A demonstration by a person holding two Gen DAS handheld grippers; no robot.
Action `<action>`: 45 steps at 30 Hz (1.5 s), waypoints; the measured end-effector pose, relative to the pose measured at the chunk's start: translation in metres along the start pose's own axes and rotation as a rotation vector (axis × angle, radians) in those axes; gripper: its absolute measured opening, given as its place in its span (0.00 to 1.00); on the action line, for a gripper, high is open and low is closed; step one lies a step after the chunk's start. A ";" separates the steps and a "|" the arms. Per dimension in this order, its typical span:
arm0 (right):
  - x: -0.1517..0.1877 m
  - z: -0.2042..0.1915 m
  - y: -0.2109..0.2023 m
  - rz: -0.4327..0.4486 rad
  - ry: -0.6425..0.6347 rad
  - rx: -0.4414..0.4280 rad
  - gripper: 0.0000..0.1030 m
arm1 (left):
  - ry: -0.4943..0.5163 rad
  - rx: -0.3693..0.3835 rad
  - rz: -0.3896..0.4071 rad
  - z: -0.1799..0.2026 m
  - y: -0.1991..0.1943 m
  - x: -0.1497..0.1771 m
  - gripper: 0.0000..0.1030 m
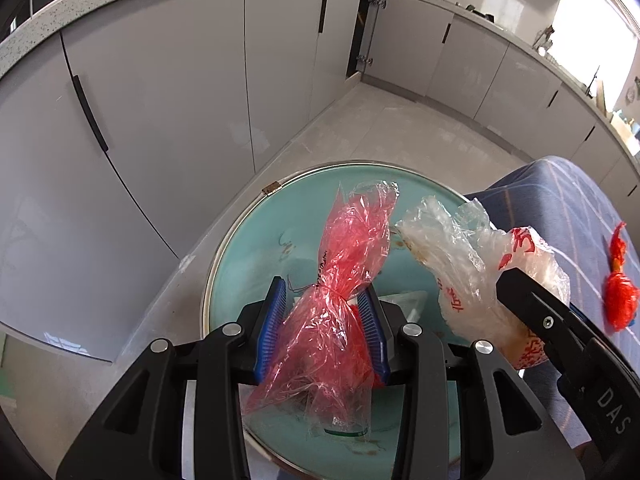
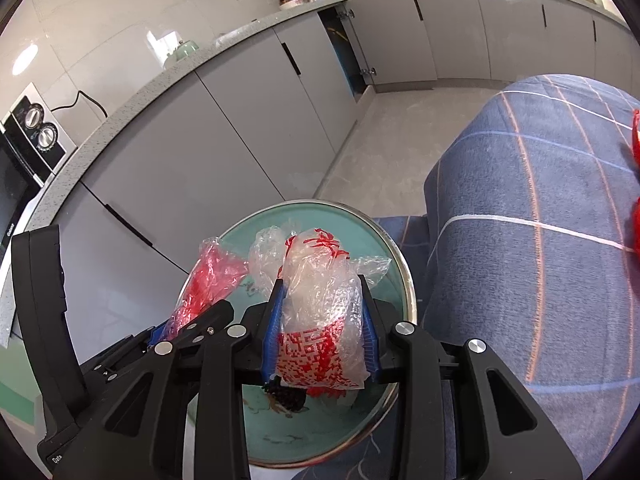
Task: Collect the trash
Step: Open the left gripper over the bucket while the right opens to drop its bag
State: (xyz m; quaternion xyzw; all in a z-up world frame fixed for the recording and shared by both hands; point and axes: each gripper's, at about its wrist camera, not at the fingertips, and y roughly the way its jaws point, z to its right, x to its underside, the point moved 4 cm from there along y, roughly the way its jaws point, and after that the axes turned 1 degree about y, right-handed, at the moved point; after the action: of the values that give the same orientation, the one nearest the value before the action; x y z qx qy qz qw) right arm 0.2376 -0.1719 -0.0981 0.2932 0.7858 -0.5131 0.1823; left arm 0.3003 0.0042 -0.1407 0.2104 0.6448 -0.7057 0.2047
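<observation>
Left gripper (image 1: 326, 312) was clamped on a red bag (image 1: 340, 272), held above the teal bin (image 1: 244, 264). Right gripper (image 2: 320, 320) was clamped on a clear bag (image 2: 320, 312) with red print, over the same bin, just right of the red bag. 1 red scrap (image 1: 620, 300) lay on the blue cloth (image 1: 580, 208), well apart from both grippers.

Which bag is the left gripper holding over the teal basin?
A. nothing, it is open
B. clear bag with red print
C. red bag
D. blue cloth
C: the left gripper is shut on the red bag above the basin, while the right gripper holds the clear printed bag.
</observation>
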 end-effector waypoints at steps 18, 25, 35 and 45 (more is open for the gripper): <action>0.001 0.004 0.013 -0.031 0.017 -0.042 0.46 | 0.041 -0.031 -0.042 0.005 0.020 0.002 0.42; 0.001 0.005 -0.003 0.011 0.010 -0.038 0.46 | 0.045 -0.036 -0.035 0.005 0.017 0.004 0.47; 0.004 0.017 -0.035 0.080 0.044 -0.012 0.46 | 0.062 -0.062 0.002 0.011 0.000 0.008 0.86; 0.015 0.031 -0.061 0.128 0.065 0.008 0.68 | 0.078 -0.095 0.037 0.016 -0.023 0.021 0.94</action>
State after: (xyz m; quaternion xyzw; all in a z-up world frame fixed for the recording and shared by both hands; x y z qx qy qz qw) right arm 0.1867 -0.2145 -0.0766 0.3599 0.7691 -0.4936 0.1878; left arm 0.2694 -0.0102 -0.1320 0.2395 0.6811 -0.6617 0.2022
